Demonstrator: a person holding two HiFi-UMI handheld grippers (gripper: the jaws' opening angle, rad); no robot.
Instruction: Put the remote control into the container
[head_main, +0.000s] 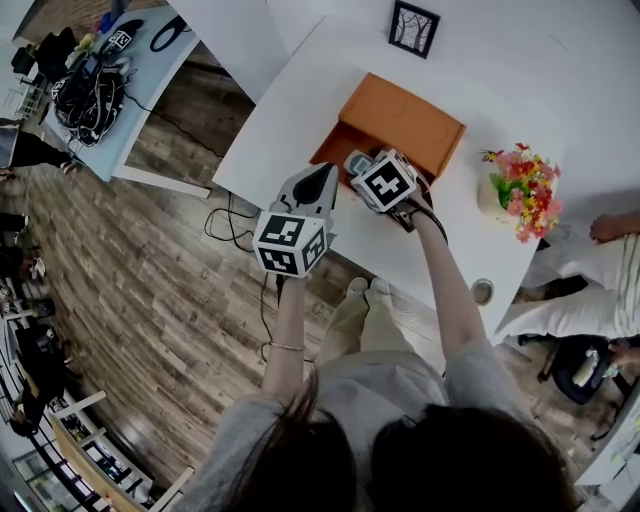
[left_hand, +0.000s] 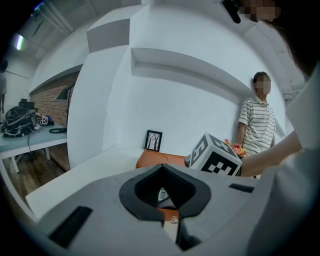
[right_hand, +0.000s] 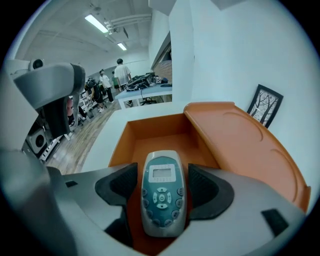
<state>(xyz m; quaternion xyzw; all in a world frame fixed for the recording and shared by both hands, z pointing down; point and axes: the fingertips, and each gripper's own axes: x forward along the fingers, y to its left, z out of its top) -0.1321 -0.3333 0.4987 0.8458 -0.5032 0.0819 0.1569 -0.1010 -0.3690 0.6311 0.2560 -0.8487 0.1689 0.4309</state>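
A grey-blue remote control (right_hand: 161, 175) with a small screen lies lengthwise between the black pads (right_hand: 116, 184) of my right gripper (right_hand: 163, 197), which is shut on it. It hangs over the near end of the orange container (right_hand: 159, 134), whose lid (right_hand: 245, 145) stands open to the right. From the head view the remote control (head_main: 355, 160) and right gripper (head_main: 364, 172) are at the near edge of the container (head_main: 400, 120). My left gripper (head_main: 322, 178) hovers just left of them, jaws together and holding nothing. In its own view the left gripper (left_hand: 161, 167) points at the container (left_hand: 152, 159).
The container sits on a white table (head_main: 290, 110) with a framed picture (head_main: 414, 27) behind it and a pot of flowers (head_main: 520, 190) to the right. A person in a striped shirt (head_main: 610, 270) sits at the right. A second table (head_main: 100, 80) holds bags.
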